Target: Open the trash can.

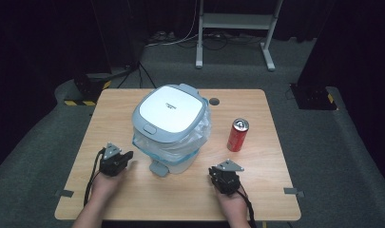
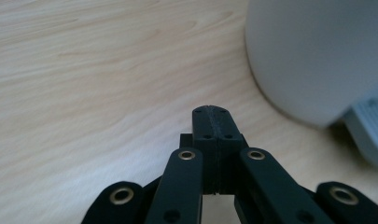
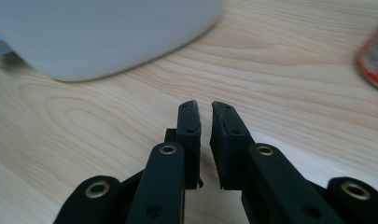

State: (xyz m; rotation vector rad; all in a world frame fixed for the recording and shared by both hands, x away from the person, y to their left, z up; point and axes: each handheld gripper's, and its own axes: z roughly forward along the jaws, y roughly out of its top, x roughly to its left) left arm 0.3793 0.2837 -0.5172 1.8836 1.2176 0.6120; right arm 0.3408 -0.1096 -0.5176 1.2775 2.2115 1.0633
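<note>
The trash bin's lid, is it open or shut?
Shut. In the high view the white lid lies flat on top of the bin, covering its mouth, with the clear bag bunched out beneath its rim.

The bin (image 2: pixel 317 56) is blurring out close to the left gripper's camera, its top running off the frame. In the right gripper view the can (image 3: pixel 375 60) is getting cut by the edge, label unreadable.

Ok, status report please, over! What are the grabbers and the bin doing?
Left gripper shut, empty. Right gripper nearly shut, empty. Grey-lidded bin between them, untouched. Red can clear.
</note>
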